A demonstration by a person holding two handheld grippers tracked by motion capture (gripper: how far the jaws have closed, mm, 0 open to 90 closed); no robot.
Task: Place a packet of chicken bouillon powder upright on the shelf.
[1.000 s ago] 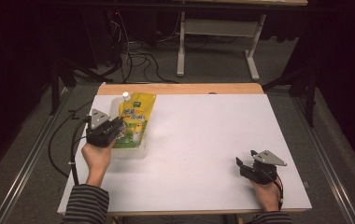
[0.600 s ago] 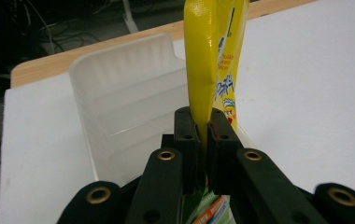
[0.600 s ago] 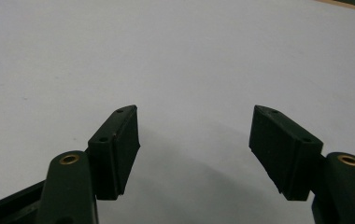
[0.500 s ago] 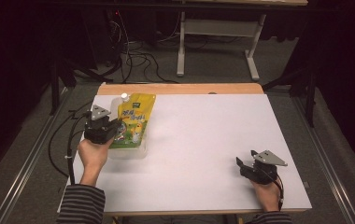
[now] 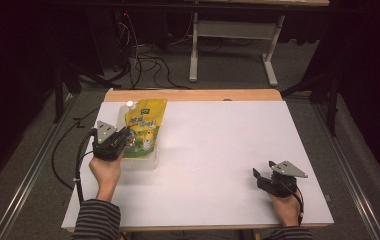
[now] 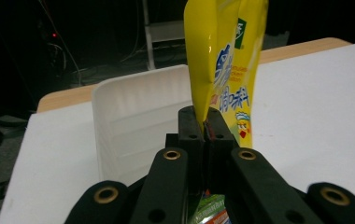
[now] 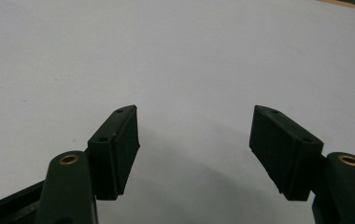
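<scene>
Yellow plastic marks the thing being handled: a refill pouch (image 5: 145,127) with a white cap at its far corner, which is seen in the high view lying over a clear plastic tray (image 5: 140,161) near the left edge of the white table (image 5: 218,150). The left tool (image 5: 120,141) is pressed shut on the lower edge of the pouch; in the left gripper view the pouch (image 6: 224,70) is seen pinched between the two black jaws of the left tool (image 6: 207,126), with the white tray (image 6: 138,116) just behind it. Only a thin strip of the film appears to be caught. The right tool (image 5: 265,180) is held well apart, near the front right of the table, and in the right gripper view its jaws (image 7: 194,154) are spread wide over bare table with nothing between them.

The main risk is judged to be slippage: a smooth, floppy pouch gripped only by its seam could be pulled free by its own weight if it is lifted or swung quickly. The light tray could also be dragged or tipped if the pouch catches on its rim. With the other tool so far off, no support is at hand should the pouch sag.
</scene>
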